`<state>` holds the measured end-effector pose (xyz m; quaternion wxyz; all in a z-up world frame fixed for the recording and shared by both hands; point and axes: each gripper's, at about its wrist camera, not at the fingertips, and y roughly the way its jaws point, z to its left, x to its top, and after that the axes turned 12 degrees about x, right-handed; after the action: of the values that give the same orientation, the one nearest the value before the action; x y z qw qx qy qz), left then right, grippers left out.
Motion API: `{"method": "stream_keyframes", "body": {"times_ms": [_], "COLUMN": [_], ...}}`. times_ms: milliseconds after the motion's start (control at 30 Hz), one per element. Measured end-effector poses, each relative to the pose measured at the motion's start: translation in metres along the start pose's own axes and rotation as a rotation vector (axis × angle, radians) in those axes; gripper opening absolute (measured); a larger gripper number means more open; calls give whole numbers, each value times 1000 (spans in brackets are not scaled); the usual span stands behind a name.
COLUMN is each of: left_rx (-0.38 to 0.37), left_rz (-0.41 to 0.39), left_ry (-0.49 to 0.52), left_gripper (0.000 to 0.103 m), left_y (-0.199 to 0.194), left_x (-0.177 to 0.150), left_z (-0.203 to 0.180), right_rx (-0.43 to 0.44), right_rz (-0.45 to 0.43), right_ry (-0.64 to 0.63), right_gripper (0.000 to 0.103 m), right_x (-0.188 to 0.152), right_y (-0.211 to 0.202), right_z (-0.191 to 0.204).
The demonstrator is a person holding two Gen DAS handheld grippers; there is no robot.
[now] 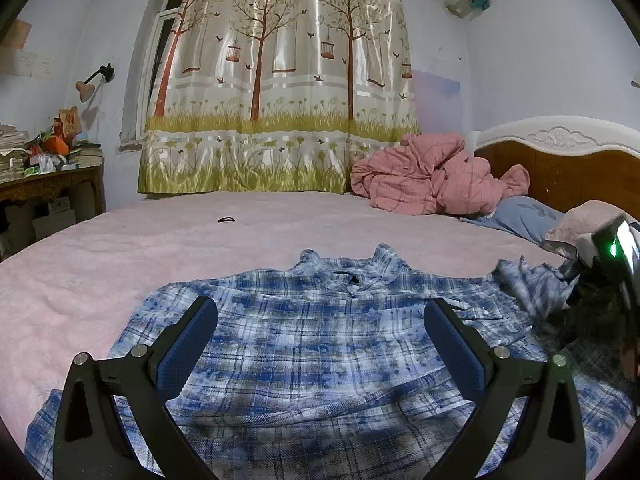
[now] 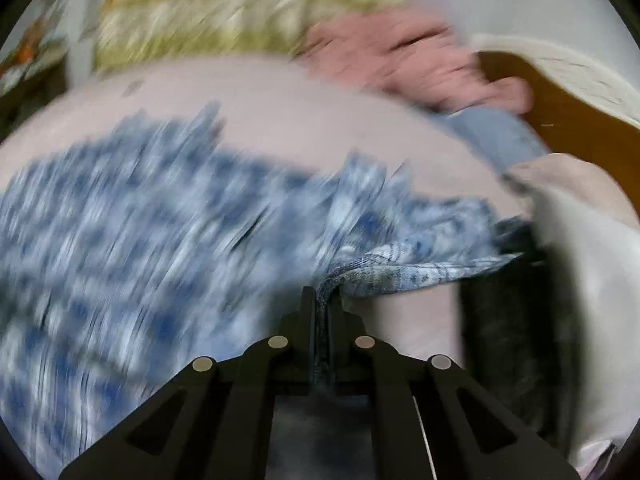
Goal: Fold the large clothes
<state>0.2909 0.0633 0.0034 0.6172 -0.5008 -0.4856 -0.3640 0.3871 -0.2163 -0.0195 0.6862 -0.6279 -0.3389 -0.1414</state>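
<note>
Right tongs [image 2: 320, 300] were closed on a bunched edge of the plaid shirt [image 2: 140, 220]; a narrow fold of blue-and-white cloth was pinched between the two black fingers [image 2: 308, 312]. Right wrist view was heavily motion-blurred, so the weave detail beyond the pinch could not be read. Left tongs [image 1: 320, 336] stood wide open above the shirt [image 1: 320, 352], blue pads [image 1: 188, 344] apart, nothing between them. Shirt lay spread on the pink bed [image 1: 120, 248], collar [image 1: 360, 272] pointing away from the camera, front wrinkled, pattern a blue, white and grey check. Its right-hand side was lifted and rumpled beside the right tongs' housing [image 1: 616, 248], which showed a green light. Farther back a pink quilt [image 1: 432, 176] was heaped by the wooden headboard [image 1: 560, 152], with a blue pillow [image 1: 516, 216] in front. Tree-print curtain [image 1: 280, 80] hung behind the bed.
</note>
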Motion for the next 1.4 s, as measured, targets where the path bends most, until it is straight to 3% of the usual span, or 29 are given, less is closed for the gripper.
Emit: {"method": "stream_keyframes", "body": {"times_ms": [67,133,200,300,433,567,600,667,700,733,800,933,1033,1067,1133,1200,1300,1400], "left_rx": [0,-1,-1,0,0,-1,-2,-7,-12,-17,-20,-20,-18,-17,-17,-16,-15,-16], "left_rz": [2,3,2,1,3,-7,-12,-16,-19,-22,-14,-1,-20,-27,-30,-24,-21,-18], "left_ry": [0,-2,-1,-1,0,5,9,18,17,12,5,-3,-6,-7,-5,-8,-24,-41], "left_gripper": [103,103,103,103,103,103,103,103,103,103,103,103,103,103,103,103,103,103], "left_y": [0,0,-1,0,0,-1,-2,-3,-4,-3,-1,-2,-6,-7,-8,-8,-10,-9], "left_x": [0,-1,-1,-1,-1,0,0,0,0,1,1,-1,0,0,-1,-1,-1,0], "left_z": [0,0,-1,-1,-1,-2,-2,-3,-2,-2,-1,1,2,2,2,3,6,11], "right_rx": [19,23,94,151,57,-57,-69,-111,-148,-143,-95,-67,-21,5,141,222,267,310], "right_rz": [18,-21,-81,-155,-203,-144,-121,-94,-122,-147,-188,-356,-484,-498,-484,-451,-409,-362], "right_ry": [-16,32,159,362,626,673,664,671,691,702,698,498,228,201,177,174,167,198], "right_gripper": [11,34,46,48,48,49,47,30,14,4,3,3,3,3,3,3,3,3], "right_x": [-6,-12,-13,-9,3,20,22,22,20,20,20,31,41,42,41,37,22,4], "right_y": [1,-7,-20,-41,-42,-11,1,14,15,16,17,-21,-67,-73,-79,-70,-53,-38], "right_z": [11,8,-9,-51,-114,-145,-150,-154,-159,-163,-166,-127,-57,-44,-2,28,57,58]}}
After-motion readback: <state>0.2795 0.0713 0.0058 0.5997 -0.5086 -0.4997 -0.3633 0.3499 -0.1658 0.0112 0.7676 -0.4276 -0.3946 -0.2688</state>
